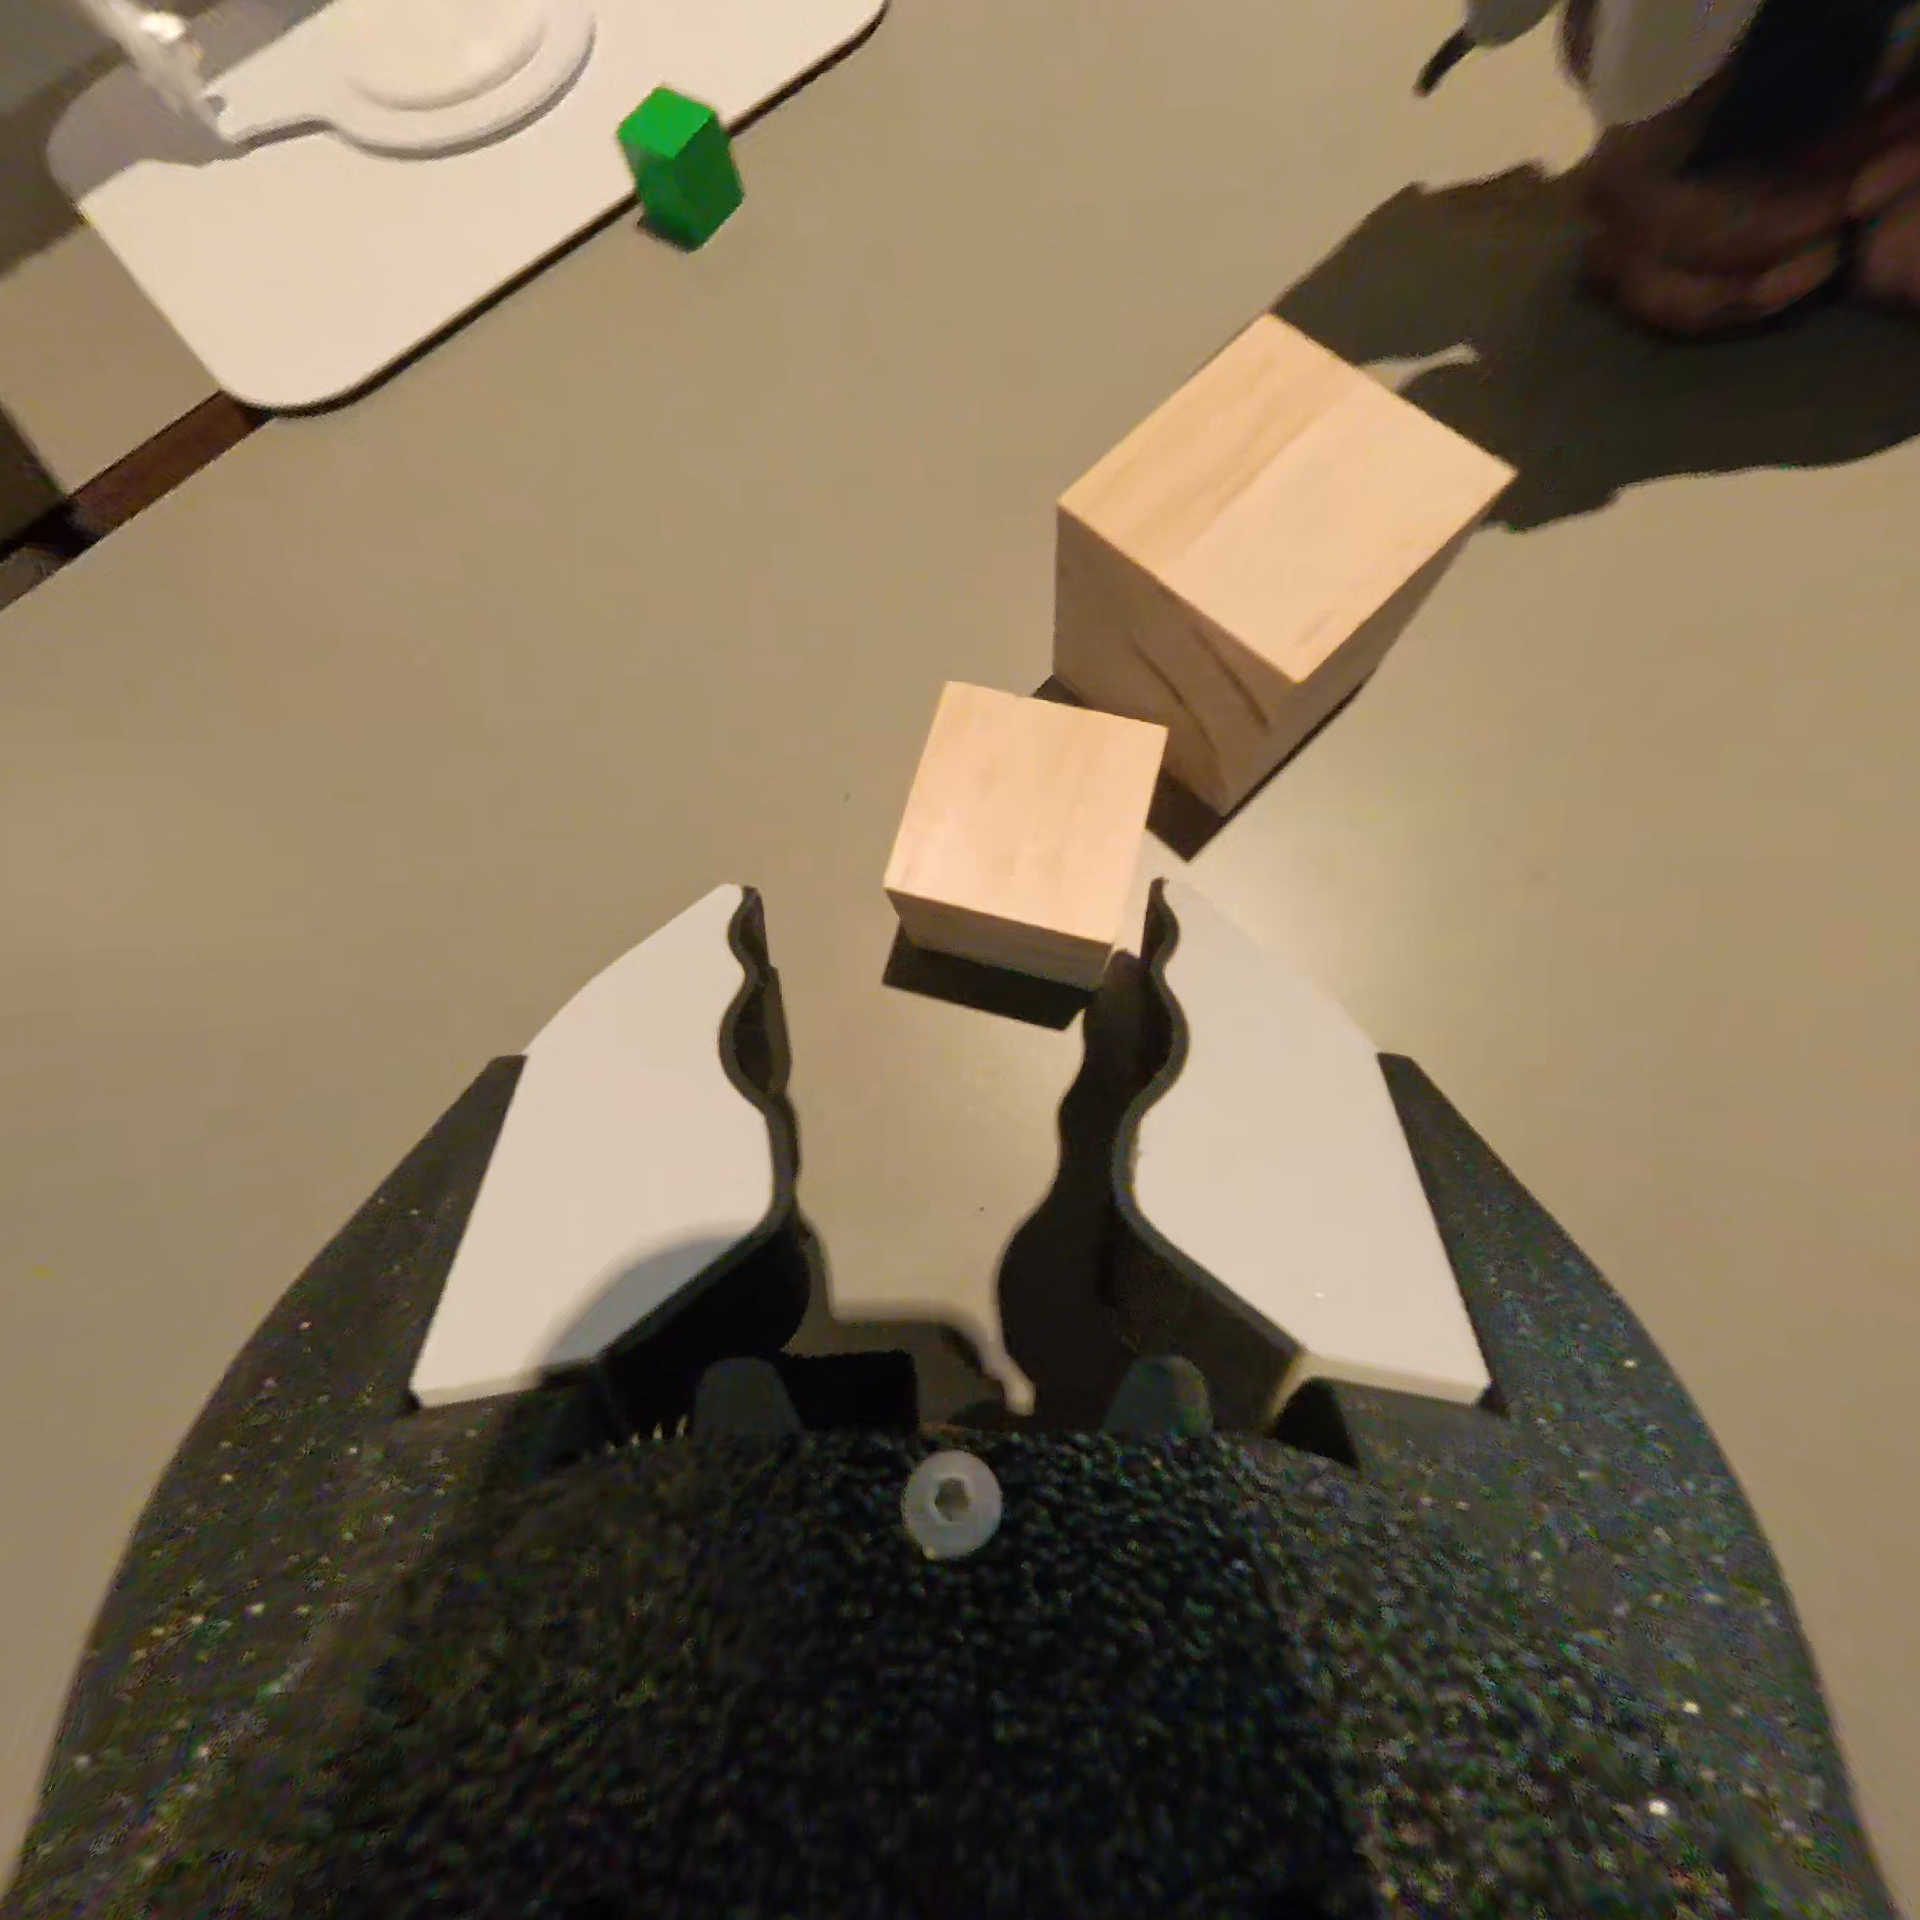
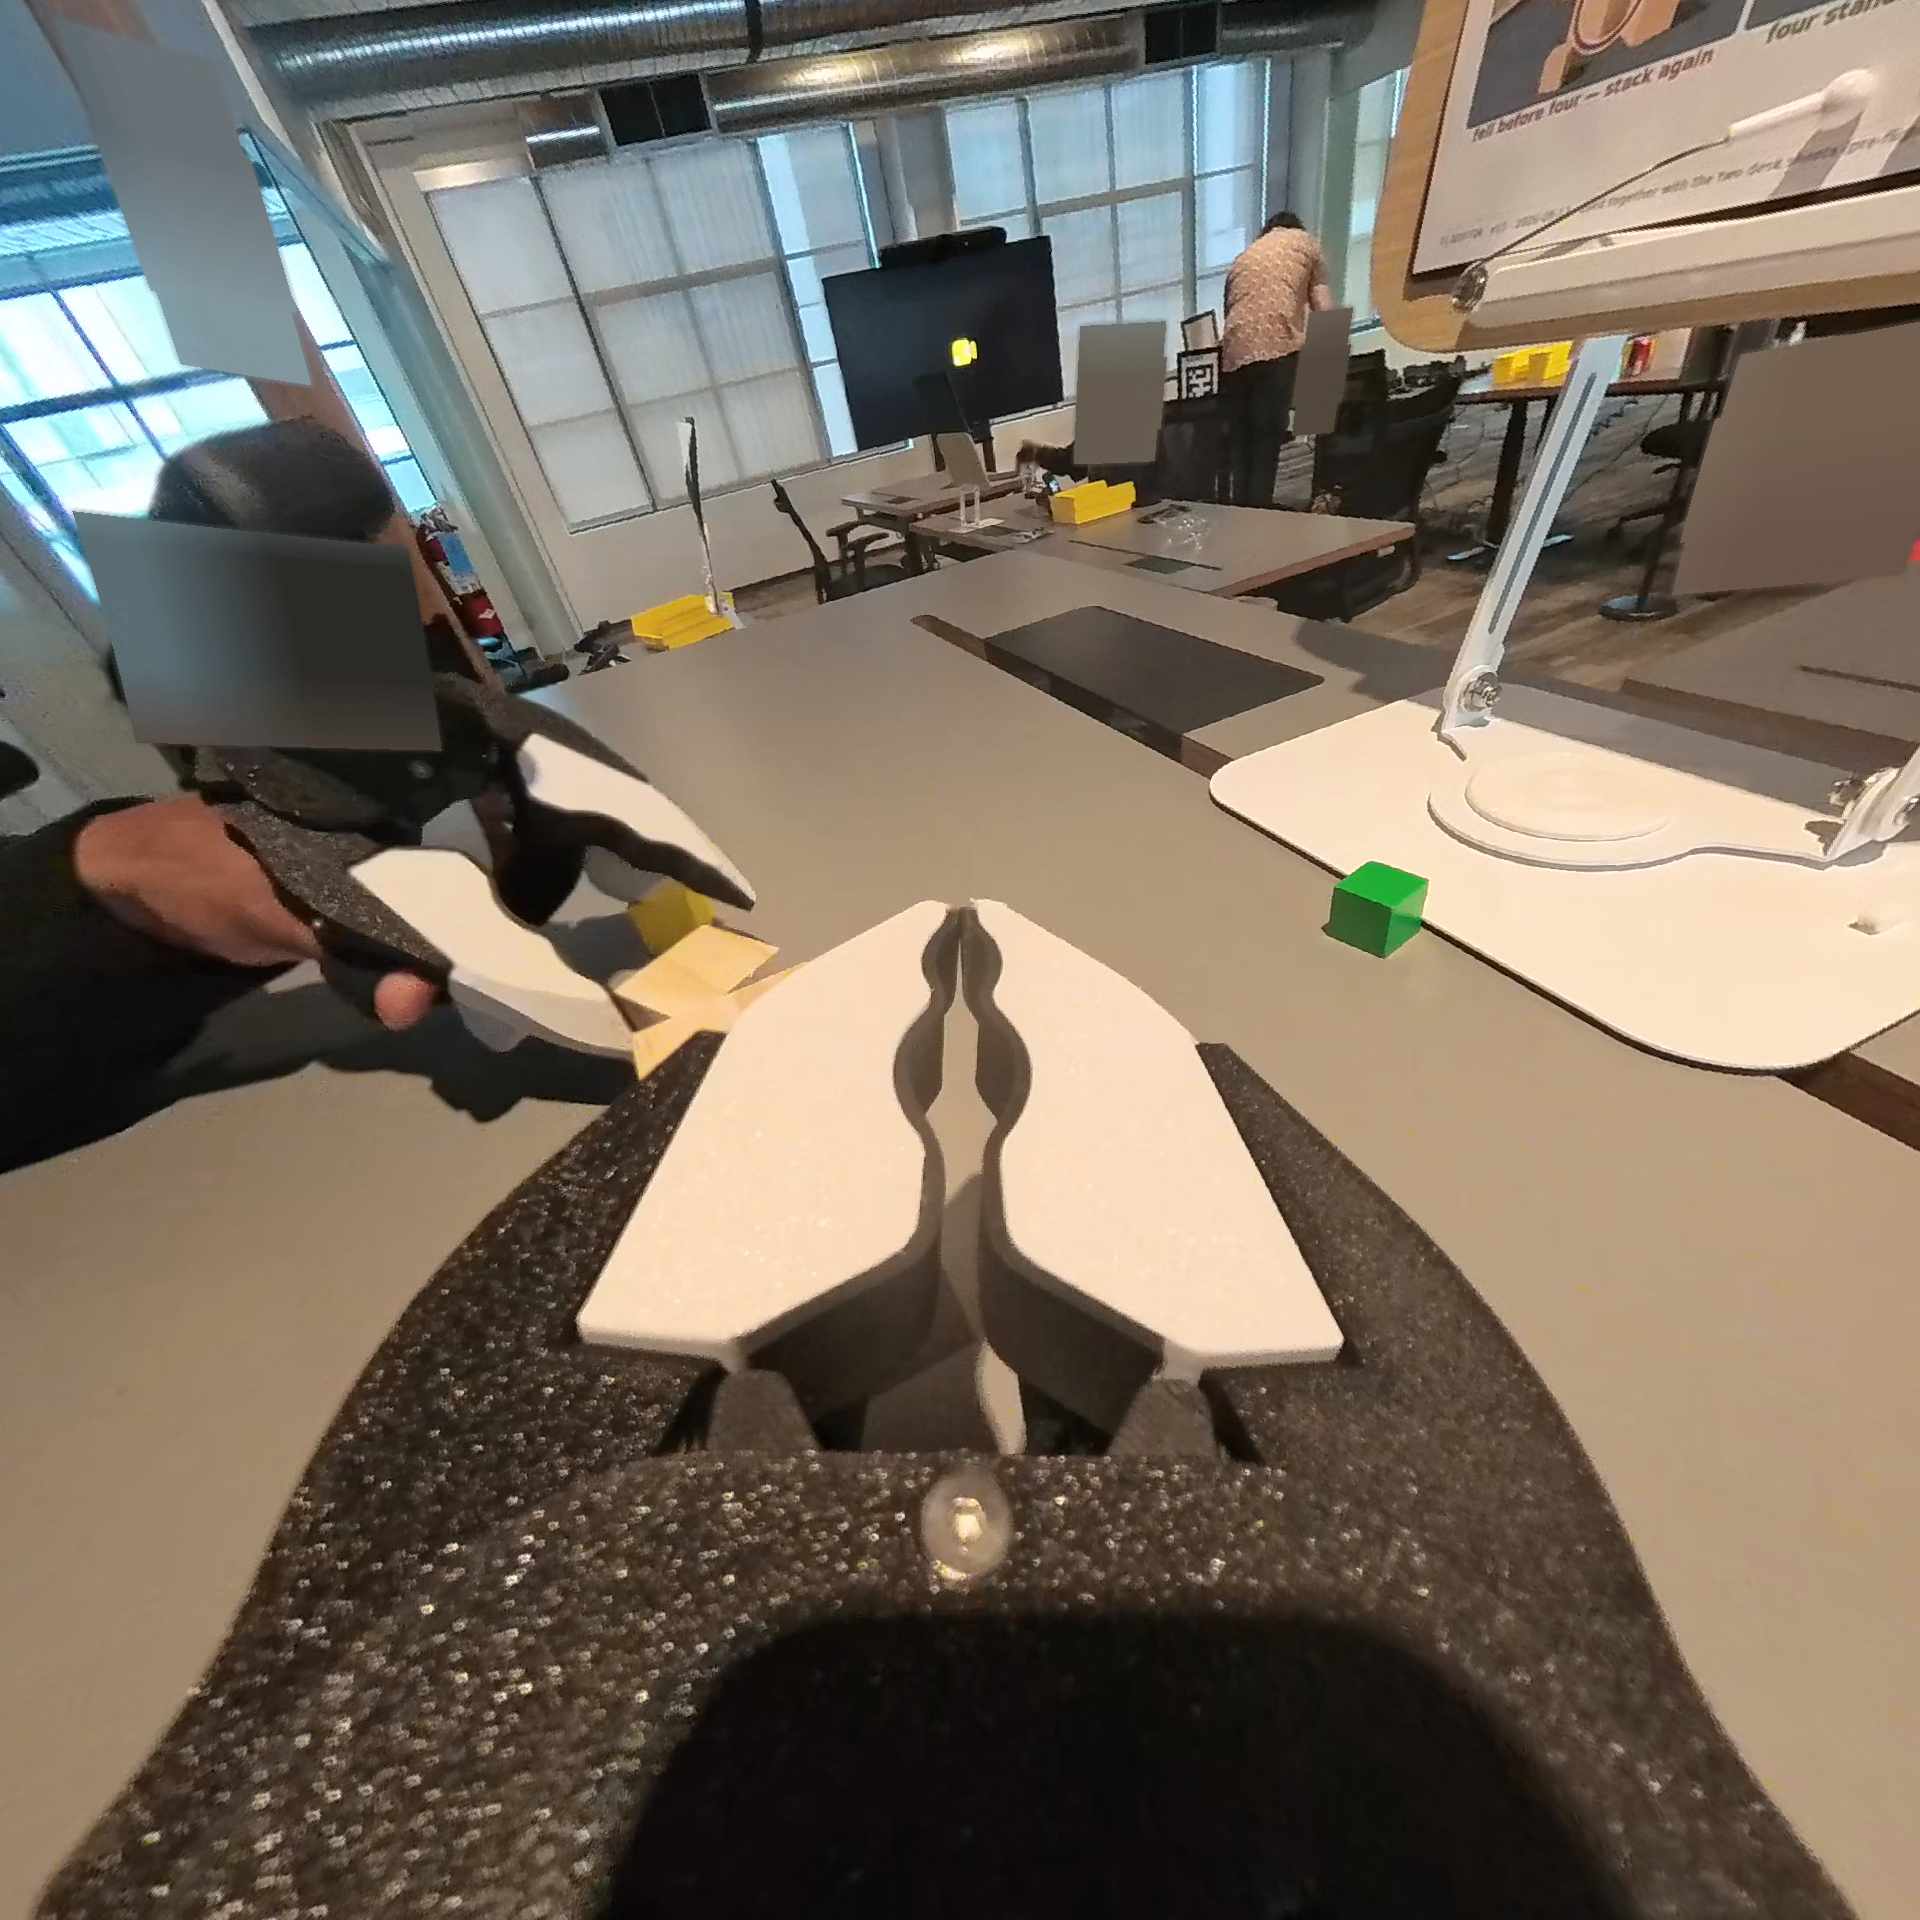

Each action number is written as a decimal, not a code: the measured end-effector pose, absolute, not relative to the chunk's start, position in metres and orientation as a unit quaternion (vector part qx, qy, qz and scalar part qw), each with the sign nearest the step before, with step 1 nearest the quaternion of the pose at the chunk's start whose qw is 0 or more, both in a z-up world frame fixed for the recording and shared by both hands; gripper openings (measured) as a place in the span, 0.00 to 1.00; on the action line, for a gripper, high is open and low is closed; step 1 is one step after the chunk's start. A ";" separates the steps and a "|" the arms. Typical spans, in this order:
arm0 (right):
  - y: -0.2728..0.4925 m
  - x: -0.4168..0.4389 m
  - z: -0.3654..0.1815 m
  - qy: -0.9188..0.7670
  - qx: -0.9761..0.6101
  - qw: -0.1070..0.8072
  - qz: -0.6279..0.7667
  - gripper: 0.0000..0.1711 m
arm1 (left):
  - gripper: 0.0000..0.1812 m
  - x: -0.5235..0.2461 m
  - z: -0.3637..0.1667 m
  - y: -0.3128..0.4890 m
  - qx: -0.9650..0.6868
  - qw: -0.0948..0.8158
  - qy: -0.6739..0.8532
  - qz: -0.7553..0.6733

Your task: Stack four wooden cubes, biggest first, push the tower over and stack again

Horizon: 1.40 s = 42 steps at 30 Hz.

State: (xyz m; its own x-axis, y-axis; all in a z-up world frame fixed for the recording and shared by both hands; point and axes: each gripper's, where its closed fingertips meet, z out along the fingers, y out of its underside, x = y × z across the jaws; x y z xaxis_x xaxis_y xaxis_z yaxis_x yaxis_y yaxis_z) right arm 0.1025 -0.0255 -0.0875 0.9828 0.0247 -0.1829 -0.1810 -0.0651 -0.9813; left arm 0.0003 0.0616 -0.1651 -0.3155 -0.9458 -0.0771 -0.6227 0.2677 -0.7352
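In the left wrist view a big wooden cube (image 1: pixel 1268 561) stands on the grey table (image 1: pixel 520 727). A smaller wooden cube (image 1: pixel 1023 831) sits just in front of it, close beside it. My left gripper (image 1: pixel 954 899) is open and empty, with its fingertips just short of the smaller cube and the right tip near the cube's corner. My right gripper (image 2: pixel 961 912) is shut and empty over bare table. From there the left gripper (image 2: pixel 686 966) shows over the partly hidden wooden cubes (image 2: pixel 707 961), with a small yellow cube (image 2: pixel 673 914) behind them.
A green cube (image 1: pixel 681 166) (image 2: pixel 1377 909) sits at the edge of a white stand base (image 1: pixel 364 260) (image 2: pixel 1558 883) that carries a board (image 2: pixel 1662 156). A hand (image 2: pixel 197 894) holds the left gripper. Desks, a dark screen and a standing person are far behind. Spacing between my two grippers at the tips: around 15 centimeters.
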 end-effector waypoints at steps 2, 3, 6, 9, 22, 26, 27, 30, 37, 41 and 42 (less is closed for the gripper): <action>-0.025 0.103 -0.088 0.055 -0.726 0.681 0.082 0.00 | 0.38 0.000 -0.160 0.057 -0.499 0.247 0.754 -0.348; -0.025 0.103 -0.088 0.055 -0.726 0.681 0.085 0.00 | 0.37 0.001 -0.158 0.056 -0.491 0.243 0.754 -0.363; -0.024 0.104 -0.088 0.056 -0.725 0.680 0.090 0.00 | 0.36 0.001 -0.155 0.056 -0.475 0.238 0.757 -0.379; -0.023 0.104 -0.089 0.054 -0.727 0.678 0.091 0.00 | 0.32 -0.001 -0.155 0.052 -0.470 0.233 0.763 -0.379; -0.023 0.104 -0.088 0.055 -0.726 0.679 0.090 0.00 | 0.24 0.003 -0.167 0.053 -0.456 0.251 0.778 -0.351; -0.023 0.104 -0.088 0.056 -0.724 0.681 0.092 0.00 | 0.24 0.002 -0.145 0.062 -0.437 0.258 0.767 -0.394; -0.023 0.105 -0.087 0.057 -0.723 0.682 0.092 0.00 | 0.24 0.002 -0.136 0.061 -0.427 0.257 0.761 -0.414; -0.023 0.105 -0.087 0.057 -0.723 0.682 0.093 0.00 | 0.24 0.010 -0.102 0.053 -0.386 0.249 0.755 -0.467; -0.024 0.105 -0.086 0.058 -0.718 0.687 0.097 0.00 | 0.24 0.036 -0.084 0.003 -0.261 0.214 0.836 -0.433; -0.026 0.106 -0.084 0.061 -0.712 0.692 0.107 0.00 | 0.24 0.041 -0.104 -0.014 -0.247 0.195 0.851 -0.420; -0.026 0.107 -0.083 0.062 -0.709 0.693 0.109 0.00 | 0.24 0.041 -0.104 -0.015 -0.245 0.192 0.851 -0.422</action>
State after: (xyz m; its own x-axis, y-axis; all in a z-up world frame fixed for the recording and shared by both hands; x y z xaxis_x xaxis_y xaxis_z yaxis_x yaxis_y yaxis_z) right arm 0.1068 -0.0258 -0.0834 0.9685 0.0643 -0.2406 -0.2390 -0.0306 -0.9705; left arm 0.0408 -0.0153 -0.1040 -0.8062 -0.5793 -0.1204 -0.2551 0.5238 -0.8128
